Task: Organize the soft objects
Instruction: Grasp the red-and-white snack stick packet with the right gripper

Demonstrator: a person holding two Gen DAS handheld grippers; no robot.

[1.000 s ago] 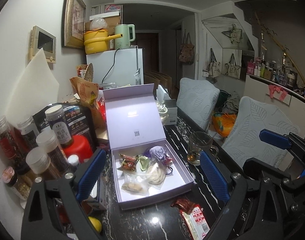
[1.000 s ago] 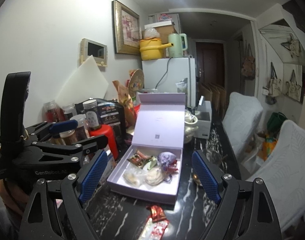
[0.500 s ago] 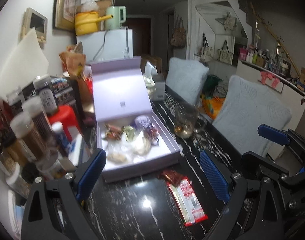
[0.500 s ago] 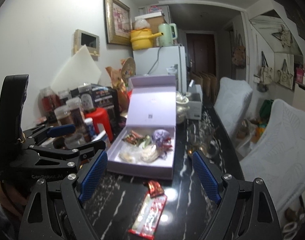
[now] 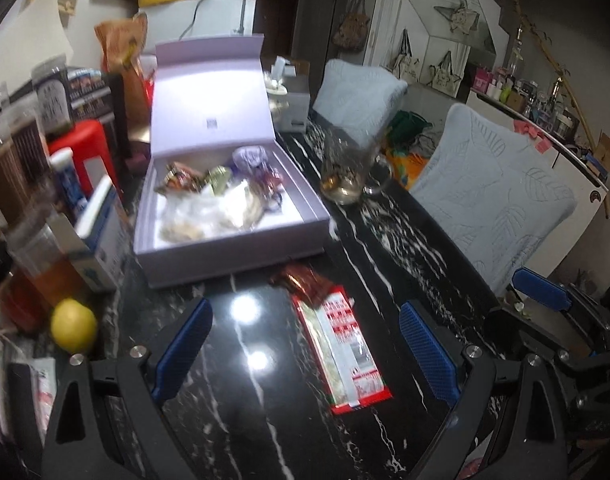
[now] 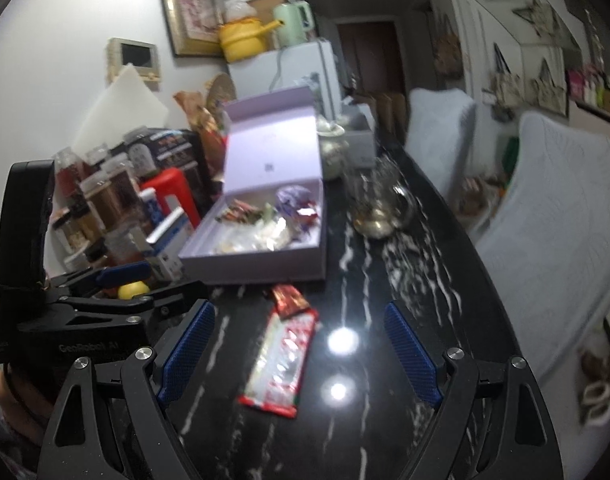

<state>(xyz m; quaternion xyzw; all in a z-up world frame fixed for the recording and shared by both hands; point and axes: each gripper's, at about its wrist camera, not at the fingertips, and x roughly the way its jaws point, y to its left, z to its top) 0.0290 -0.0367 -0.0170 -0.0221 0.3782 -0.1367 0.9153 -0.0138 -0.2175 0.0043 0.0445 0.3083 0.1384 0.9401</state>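
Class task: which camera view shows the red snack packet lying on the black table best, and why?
The left wrist view: the red snack packet lies sharp and near, its white label panel visible. The right wrist view shows the same packet blurred by motion, so only its red-and-white colours read.

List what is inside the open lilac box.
In the lilac box lie clear plastic bags of pale snacks, a brown-red wrapper, a green-gold piece and a purple bundle. Whatever lies under the bags is covered.
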